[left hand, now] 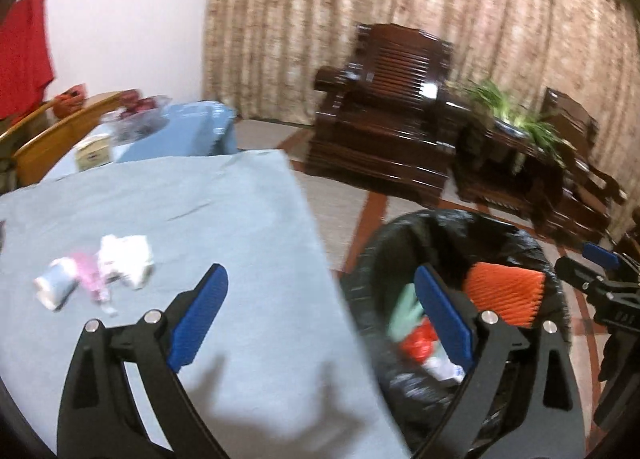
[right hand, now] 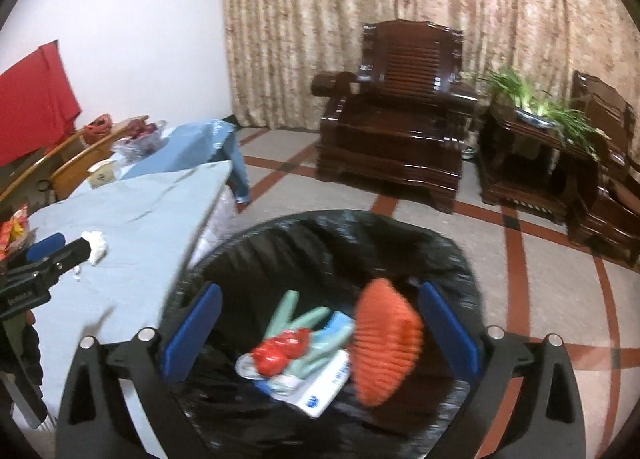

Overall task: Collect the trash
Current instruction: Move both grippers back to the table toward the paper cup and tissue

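Left wrist view: the left hand-held gripper (left hand: 320, 319) is spread and empty over the desk (left hand: 192, 195) edge. Crumpled trash (left hand: 96, 271) lies on the blue cloth at ten o'clock, not yet collected. The bin (left hand: 440, 227) stands at three o'clock.

Right wrist view: the right hand-held gripper (right hand: 320, 335) is spread wide above the bin's mouth, with an orange pleated piece (right hand: 386, 343) blurred between its fingers, apparently dropping. Gloves and wrappers are already inside. Tiled floor (right hand: 440, 211), a dark wooden armchair (right hand: 396, 127) at twelve, curtains beyond.

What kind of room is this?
Probably a living room in a home: a dark wooden armchair, long curtains behind it, a potted plant on a side table, and a table with a blue cloth.
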A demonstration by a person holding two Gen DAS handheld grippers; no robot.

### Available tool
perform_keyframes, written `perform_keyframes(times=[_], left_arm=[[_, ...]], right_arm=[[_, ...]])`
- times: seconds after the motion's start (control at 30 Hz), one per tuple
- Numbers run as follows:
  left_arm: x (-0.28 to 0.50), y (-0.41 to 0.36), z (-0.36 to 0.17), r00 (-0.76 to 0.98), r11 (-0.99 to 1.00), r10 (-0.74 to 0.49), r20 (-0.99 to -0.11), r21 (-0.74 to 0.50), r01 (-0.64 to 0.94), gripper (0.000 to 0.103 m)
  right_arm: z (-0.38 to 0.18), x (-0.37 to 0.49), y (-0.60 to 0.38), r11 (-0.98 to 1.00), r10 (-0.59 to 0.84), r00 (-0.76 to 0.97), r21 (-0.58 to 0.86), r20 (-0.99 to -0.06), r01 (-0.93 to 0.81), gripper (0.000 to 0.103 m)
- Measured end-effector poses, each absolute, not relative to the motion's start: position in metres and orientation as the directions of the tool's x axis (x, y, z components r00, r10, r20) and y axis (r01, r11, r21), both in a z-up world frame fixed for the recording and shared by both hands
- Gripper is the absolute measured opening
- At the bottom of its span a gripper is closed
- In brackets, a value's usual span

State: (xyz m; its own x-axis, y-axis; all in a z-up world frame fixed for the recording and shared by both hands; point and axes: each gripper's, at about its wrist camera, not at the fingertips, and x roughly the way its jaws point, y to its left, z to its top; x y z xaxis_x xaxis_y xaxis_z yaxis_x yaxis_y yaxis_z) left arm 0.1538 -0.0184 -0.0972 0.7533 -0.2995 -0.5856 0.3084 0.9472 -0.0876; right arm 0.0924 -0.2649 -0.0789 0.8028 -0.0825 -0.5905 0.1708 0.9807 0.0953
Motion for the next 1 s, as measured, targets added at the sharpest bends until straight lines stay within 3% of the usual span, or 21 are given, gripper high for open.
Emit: perform_keyframes(times=[0.57,1.0], left_arm=[[0.149,0.142,-0.1,0.815,0.999,-0.023,-0.579,-0.036,0.002,0.092],[0.198,0.234,-0.136,0.779,0.991,0.104,-0.619,-0.004,-0.136,0.092]], right_arm=[[-0.079,0.165,-0.108,0.988,0.157,0.822,0.095,-0.547,-0.125,0.097],[-0.111,0.231,-0.019,0.969,0.24,0.772,0.093,-0.588,-0.23,0.097]])
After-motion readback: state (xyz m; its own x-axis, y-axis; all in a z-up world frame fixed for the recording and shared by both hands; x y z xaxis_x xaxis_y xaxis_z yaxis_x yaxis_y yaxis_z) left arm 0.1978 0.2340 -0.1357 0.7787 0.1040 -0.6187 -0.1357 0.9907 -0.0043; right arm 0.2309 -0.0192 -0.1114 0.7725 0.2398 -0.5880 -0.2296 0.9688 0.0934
